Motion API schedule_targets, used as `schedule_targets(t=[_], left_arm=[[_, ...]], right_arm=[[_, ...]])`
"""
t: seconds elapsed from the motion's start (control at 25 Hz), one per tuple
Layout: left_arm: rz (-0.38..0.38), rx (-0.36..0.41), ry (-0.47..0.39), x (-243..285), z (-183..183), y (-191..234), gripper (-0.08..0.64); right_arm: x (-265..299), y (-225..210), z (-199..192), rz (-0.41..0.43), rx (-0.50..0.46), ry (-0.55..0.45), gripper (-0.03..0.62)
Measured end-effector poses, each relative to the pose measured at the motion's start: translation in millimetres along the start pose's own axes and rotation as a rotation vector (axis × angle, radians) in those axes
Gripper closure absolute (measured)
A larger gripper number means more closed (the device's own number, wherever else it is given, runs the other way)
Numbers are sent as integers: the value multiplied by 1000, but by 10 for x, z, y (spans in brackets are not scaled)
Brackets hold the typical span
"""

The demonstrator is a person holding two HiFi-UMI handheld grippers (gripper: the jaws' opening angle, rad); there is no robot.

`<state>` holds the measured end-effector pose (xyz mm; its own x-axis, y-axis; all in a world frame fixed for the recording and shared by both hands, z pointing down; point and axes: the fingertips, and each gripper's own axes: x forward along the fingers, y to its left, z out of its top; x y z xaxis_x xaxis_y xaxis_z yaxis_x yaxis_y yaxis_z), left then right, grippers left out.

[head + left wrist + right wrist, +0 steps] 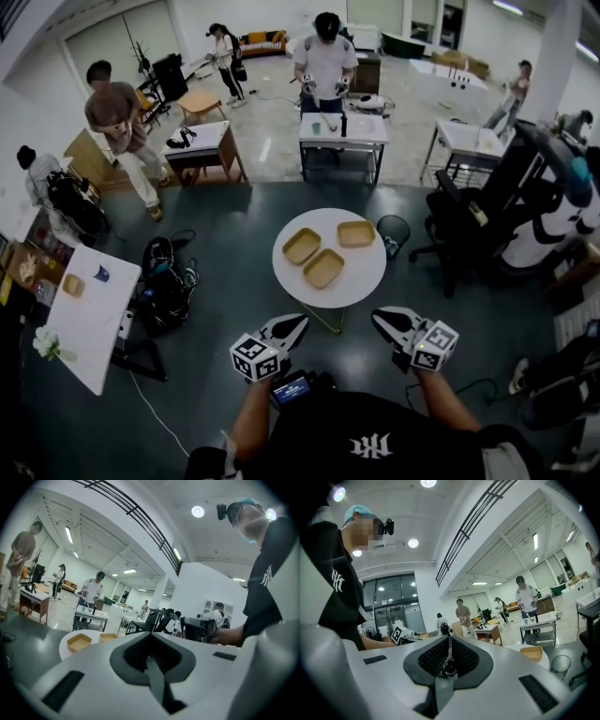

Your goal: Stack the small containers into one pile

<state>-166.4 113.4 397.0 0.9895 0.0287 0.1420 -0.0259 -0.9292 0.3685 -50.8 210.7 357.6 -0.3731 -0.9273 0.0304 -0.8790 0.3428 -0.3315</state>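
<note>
1. one risk is being judged from the layout. the front container (323, 268) is lying closest to the near edge of the round desk (366, 277), so it could be shoved along or off that desk if it is being met by closed jaws instead of jaws spread over its thin rim.
2. a second risk is being judged too. a tilted pinch on a rim could leave one container sitting crooked on the next instead of nested.
3. the left hand-held gripper (296, 324) is being carried just short of the desk's near edge, jaws pressed together, with nothing between them.
4. the right hand-held gripper (380, 319) is being carried likewise, beside it, also closed and empty.
5. the left container (301, 246) and right container (356, 233) are lying farther in on the desk, behind the front one. none is being touched by either hand-held gripper.
</note>
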Motion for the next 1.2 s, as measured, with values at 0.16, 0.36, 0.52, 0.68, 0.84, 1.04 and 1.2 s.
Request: schedule_targets(t=[0.16,0.36,0.52,0.68,0.84,1.04,1.2], left_arm=[[-19,1,-10,163,70,177,558],[-33,-1,5,342,118,399,558],[-42,-24,16,492,139,477,558],[-26,-29,44,649,157,623,558],[38,-46,59,768,178,879,558],[135,-64,30,990,352,1182,558],[202,-72,18,1168,480,1363,558]], right_arm=[[143,-248,16,-6,15,3,548],[274,-501,123,-25,7,-13,548],[244,-687,155,-50,11,-5,548],[305,-986,129,-51,30,10,548],[504,-1304,79,-4,66,32,548],[886,-1692,246,134,34,80,548],[1138,-1977,421,227,30,98,548]])
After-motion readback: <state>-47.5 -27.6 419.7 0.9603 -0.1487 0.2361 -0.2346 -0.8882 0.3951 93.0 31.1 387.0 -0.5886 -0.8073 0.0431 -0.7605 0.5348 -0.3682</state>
